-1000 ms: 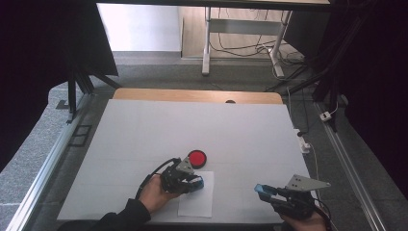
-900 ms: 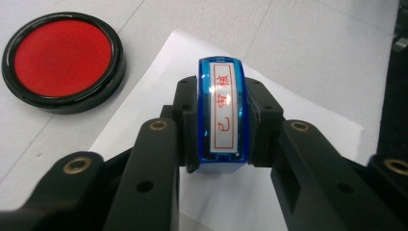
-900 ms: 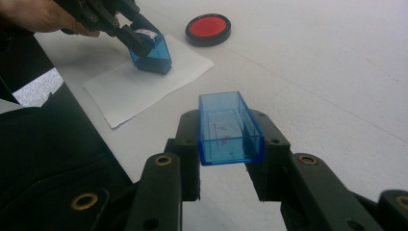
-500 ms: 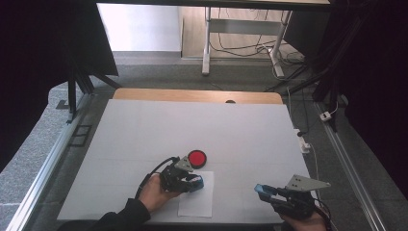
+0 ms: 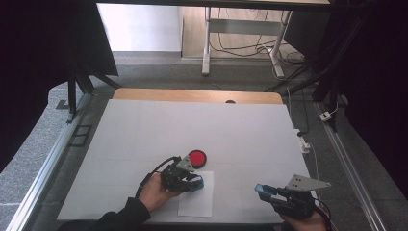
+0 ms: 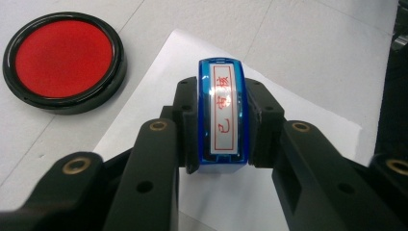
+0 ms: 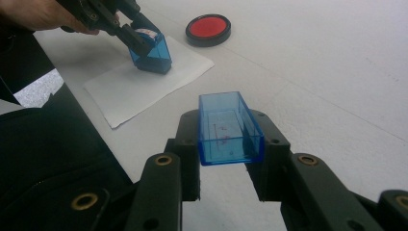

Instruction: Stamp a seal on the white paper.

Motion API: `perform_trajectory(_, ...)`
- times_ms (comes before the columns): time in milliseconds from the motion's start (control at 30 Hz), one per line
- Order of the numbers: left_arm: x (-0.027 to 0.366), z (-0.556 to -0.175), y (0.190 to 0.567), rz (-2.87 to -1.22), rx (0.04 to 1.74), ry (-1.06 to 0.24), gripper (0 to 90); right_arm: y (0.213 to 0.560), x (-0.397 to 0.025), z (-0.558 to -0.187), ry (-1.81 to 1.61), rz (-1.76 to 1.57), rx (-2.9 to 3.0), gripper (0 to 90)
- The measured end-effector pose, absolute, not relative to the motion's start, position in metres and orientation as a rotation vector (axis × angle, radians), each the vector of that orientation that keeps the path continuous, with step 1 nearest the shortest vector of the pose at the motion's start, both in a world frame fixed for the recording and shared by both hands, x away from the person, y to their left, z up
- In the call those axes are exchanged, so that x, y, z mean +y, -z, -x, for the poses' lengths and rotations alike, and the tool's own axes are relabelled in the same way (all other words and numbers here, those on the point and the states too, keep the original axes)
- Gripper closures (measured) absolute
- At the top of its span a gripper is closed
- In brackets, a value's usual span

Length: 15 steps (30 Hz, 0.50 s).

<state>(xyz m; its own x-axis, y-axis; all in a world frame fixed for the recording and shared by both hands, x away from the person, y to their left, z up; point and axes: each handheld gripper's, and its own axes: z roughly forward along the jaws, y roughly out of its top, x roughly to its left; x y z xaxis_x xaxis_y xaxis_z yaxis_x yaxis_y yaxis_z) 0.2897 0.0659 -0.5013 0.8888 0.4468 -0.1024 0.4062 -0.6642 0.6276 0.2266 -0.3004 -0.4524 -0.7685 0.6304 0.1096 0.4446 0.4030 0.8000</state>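
Note:
My left gripper (image 6: pixel 222 120) is shut on a blue stamp (image 6: pixel 222 113) whose white top label carries red characters. The stamp (image 5: pixel 196 183) presses down on a white sheet of paper (image 5: pixel 197 204) near the table's front edge; the right gripper view shows the stamp (image 7: pixel 151 53) standing on that paper (image 7: pixel 144 82). A round red ink pad (image 5: pixel 197 158) in a black case lies just beyond the paper, also seen as the ink pad (image 6: pixel 65 60) at upper left. My right gripper (image 7: pixel 226 132) is shut on the stamp's clear blue cap (image 7: pixel 227 127), held above the table at the front right (image 5: pixel 263 190).
The white table top (image 5: pixel 202 130) stretches wide behind the ink pad, with a wooden strip (image 5: pixel 192 95) at its far edge. Metal rails run along both sides, and a desk frame with cables (image 5: pixel 240 43) stands on the floor beyond.

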Motion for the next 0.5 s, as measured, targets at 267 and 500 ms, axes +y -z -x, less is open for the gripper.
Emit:
perform_trajectory(267,0.073,-0.289,0.488,-2.313,0.601,-0.054,69.8,0.452,-0.3,-0.227,-1.297,-0.953,2.449,68.7)
perform_trajectory(500,0.08,-0.288,0.474,-2.25,0.586,-0.027,69.8,0.453,-0.3,-0.227,-1.297,-0.956,2.447,68.7)
